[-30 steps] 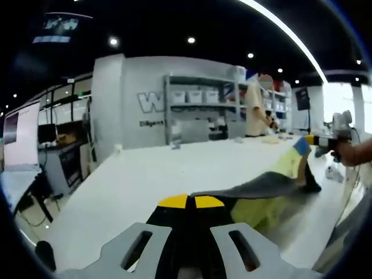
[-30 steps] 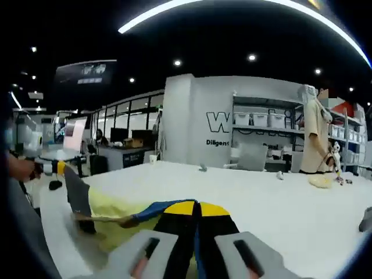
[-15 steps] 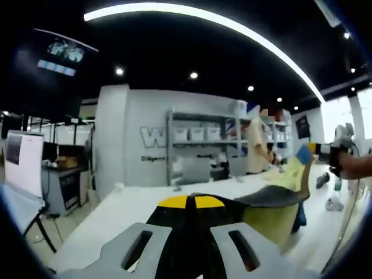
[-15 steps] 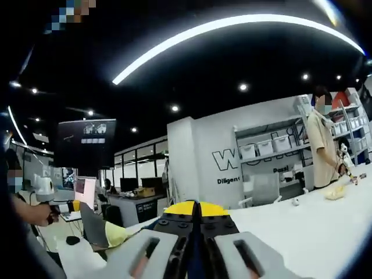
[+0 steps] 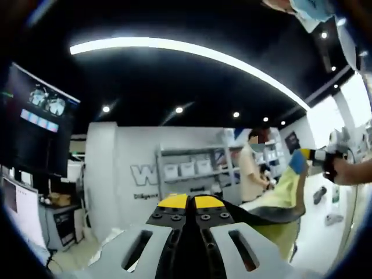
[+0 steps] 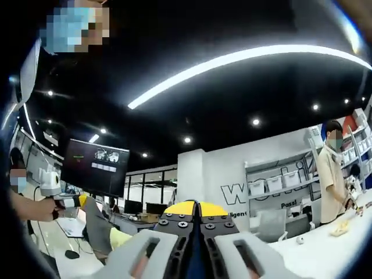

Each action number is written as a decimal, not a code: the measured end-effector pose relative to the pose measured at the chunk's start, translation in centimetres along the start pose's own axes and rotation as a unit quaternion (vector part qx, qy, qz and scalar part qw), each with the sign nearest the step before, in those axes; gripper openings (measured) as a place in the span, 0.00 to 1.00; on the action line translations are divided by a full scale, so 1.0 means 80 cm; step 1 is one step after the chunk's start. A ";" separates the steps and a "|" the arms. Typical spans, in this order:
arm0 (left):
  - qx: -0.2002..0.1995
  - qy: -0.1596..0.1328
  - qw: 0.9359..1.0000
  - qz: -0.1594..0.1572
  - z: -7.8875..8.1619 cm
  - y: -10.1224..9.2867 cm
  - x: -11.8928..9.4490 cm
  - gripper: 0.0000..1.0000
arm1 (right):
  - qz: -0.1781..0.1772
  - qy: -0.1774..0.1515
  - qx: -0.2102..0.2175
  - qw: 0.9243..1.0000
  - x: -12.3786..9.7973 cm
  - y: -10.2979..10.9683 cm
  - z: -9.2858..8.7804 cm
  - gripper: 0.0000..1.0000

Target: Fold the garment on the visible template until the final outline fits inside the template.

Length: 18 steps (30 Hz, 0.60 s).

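The garment, yellow-green with grey and blue parts, hangs stretched in the air between my two grippers. My left gripper is shut on one grey edge of it. From there the cloth runs right to my right gripper, held by a hand. In the right gripper view, my right gripper is shut on the cloth, with blue fabric showing between the jaws. The garment sags to the left toward my left gripper. A strip of the white table lies below at the right.
A person in a beige shirt stands at the far end of the table by grey shelves with white bins. A dark wall screen hangs high on the left. Desks and monitors stand beyond the table.
Both grippers have risen with the garment held between them, lifting it off the table. Both views have tilted up, so the ceiling takes more of them and the tabletop has sunk low.
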<state>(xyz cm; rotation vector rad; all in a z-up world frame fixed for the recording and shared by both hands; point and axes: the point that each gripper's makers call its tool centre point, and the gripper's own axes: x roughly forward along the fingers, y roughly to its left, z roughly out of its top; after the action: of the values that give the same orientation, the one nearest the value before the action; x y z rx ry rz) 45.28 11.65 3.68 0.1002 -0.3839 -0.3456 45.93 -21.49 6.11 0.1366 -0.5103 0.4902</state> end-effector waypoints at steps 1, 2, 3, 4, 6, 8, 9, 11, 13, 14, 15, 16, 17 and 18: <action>-0.001 -0.001 1.000 -0.004 0.001 -0.003 0.000 0.00 | 0.000 0.001 -0.003 1.000 0.000 0.000 0.000 0.00; -0.002 -0.003 1.000 -0.008 0.000 -0.007 0.000 0.00 | 0.000 0.004 -0.007 1.000 0.000 0.001 -0.002 0.00; -0.003 -0.001 1.000 -0.008 -0.004 -0.008 -0.001 0.00 | 0.000 0.006 -0.009 1.000 -0.001 0.000 -0.004 0.00; -0.004 0.004 1.000 -0.008 -0.010 -0.009 -0.001 0.00 | -0.002 0.011 -0.013 1.000 -0.002 -0.001 -0.008 0.00; -0.008 0.014 1.000 -0.008 -0.021 -0.011 -0.003 0.00 | -0.010 0.036 -0.015 0.999 -0.008 -0.008 -0.030 0.00; -0.022 0.030 0.999 -0.008 -0.041 -0.016 -0.008 0.00 | -0.021 0.067 0.002 0.998 -0.015 -0.015 -0.056 0.00; -0.029 0.044 0.999 -0.003 -0.061 -0.015 -0.012 0.00 | -0.031 0.091 0.006 0.995 -0.026 -0.020 -0.083 0.00; -0.042 0.073 0.996 0.005 -0.100 -0.014 -0.020 0.00 | -0.041 0.123 0.008 0.992 -0.040 -0.027 -0.122 0.00; -0.050 0.092 0.994 0.007 -0.122 -0.014 -0.025 0.00 | -0.047 0.144 0.009 0.988 -0.047 -0.030 -0.142 0.00; -0.052 0.098 0.994 0.008 -0.129 -0.014 -0.025 0.00 | -0.050 0.150 0.011 0.987 -0.048 -0.033 -0.152 0.00; -0.057 0.104 0.993 0.008 -0.143 -0.015 -0.025 0.00 | -0.052 0.161 0.005 0.986 -0.051 -0.038 -0.170 0.00; -0.062 0.111 0.992 0.008 -0.151 -0.015 -0.024 0.00 | -0.056 0.172 0.007 0.983 -0.054 -0.040 -0.180 0.00; -0.059 0.120 0.991 0.008 -0.165 -0.016 -0.023 0.00 | -0.058 0.183 0.009 0.981 -0.056 -0.043 -0.191 0.00; -0.062 0.129 0.990 0.008 -0.175 -0.016 -0.022 0.00 | -0.060 0.193 0.009 0.979 -0.058 -0.048 -0.206 0.00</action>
<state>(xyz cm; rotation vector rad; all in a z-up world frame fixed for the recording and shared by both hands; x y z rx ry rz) 48.74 11.47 -10.07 0.0200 -0.1064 -0.3353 51.47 -22.73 -10.51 0.0860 -0.1170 0.3902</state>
